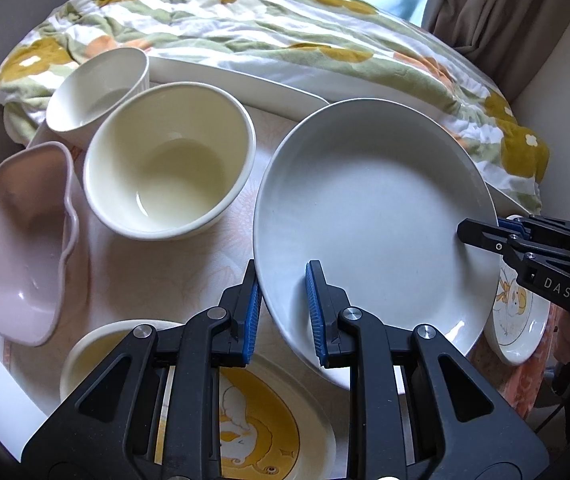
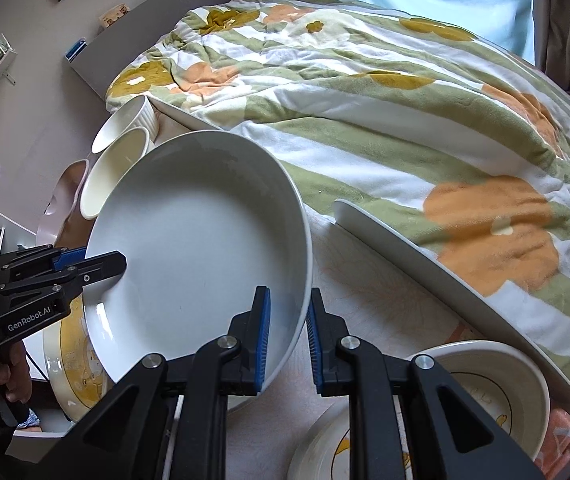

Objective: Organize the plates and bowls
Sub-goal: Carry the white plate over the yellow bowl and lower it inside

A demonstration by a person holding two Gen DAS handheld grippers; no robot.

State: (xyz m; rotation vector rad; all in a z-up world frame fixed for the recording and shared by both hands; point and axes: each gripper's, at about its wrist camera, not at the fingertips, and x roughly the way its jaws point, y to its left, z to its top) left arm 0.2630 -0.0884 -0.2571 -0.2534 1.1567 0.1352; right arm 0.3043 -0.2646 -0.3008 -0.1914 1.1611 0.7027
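Note:
A large grey-white deep plate is held tilted above the table between both grippers; it also shows in the right wrist view. My left gripper has its blue-padded fingers on either side of the plate's near rim. My right gripper clamps the opposite rim and shows at the right of the left wrist view. A cream bowl, a white ribbed bowl and a pink wavy bowl stand at the left.
A yellow cartoon plate lies under my left gripper, with a cream bowl beside it. Another cartoon plate lies at the right. A cartoon bowl sits near my right gripper. A flowered blanket covers the bed behind the table's white rim.

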